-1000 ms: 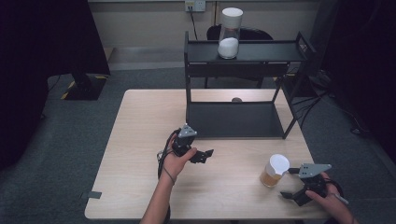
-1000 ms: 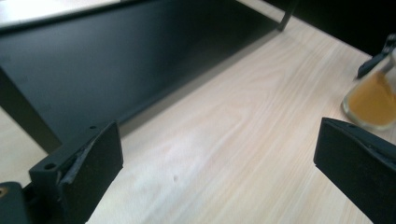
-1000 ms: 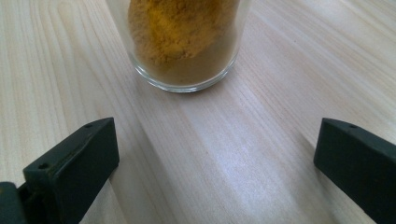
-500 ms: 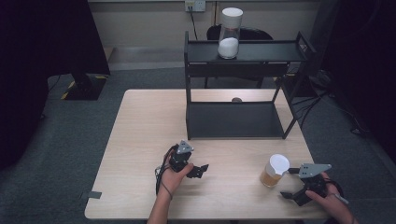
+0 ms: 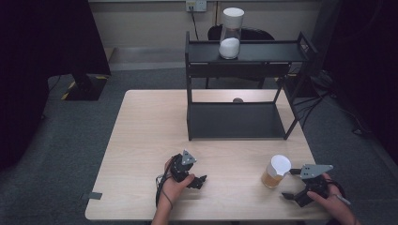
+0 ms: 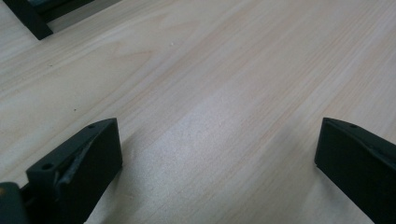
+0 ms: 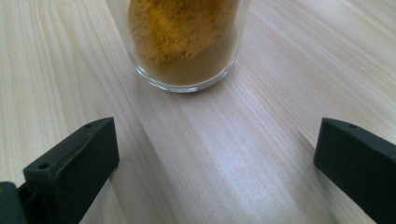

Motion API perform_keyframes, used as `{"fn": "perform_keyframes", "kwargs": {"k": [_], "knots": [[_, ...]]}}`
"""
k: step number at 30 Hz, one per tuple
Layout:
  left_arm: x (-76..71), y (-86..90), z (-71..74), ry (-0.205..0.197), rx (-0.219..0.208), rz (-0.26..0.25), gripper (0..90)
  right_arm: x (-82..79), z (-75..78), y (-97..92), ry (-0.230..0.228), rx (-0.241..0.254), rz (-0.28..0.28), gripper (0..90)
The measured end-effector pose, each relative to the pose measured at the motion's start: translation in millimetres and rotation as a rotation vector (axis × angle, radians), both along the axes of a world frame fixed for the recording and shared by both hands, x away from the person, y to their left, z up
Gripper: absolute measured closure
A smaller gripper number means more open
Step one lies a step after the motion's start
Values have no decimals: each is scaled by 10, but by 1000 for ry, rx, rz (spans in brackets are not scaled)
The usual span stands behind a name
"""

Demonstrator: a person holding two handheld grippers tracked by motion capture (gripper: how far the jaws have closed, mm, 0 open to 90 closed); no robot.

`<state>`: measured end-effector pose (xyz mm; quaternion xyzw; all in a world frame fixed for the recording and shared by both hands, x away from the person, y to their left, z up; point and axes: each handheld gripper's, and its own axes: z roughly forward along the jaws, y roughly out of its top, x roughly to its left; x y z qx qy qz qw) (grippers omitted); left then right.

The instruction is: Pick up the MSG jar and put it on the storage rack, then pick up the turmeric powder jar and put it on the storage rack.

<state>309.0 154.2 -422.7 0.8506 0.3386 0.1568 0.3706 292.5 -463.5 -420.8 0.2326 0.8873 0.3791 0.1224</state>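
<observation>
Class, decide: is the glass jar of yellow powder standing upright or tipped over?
Upright. The jar stands on its base on the table, white lid on top.

- Your left claw (image 5: 201, 181) has come back toward you: a second ago it sat near the middle of the bench (image 5: 141, 140), just before the front of the rack (image 5: 234, 119); now it is close to the near edge.
- Your left hand (image 5: 176, 185) has drawn back with it, so less of your forearm reaches over the bench than before.
- The claw has dropped low over the wood; in the left gripper view its jaws stand wide apart over bare bench, with a corner of the rack at the top left.
- The move was mostly done half a second ago; since then it has only edged nearer you.
</observation>
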Motion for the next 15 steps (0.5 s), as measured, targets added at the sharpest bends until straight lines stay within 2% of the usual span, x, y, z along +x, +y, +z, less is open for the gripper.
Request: {"fn": "perform_keyframes", "kwargs": {"k": [15], "knots": [[-6, -2, -4, -2, -1, 2, 0, -13, 4, 16, 1, -1, -11, 0]]}}
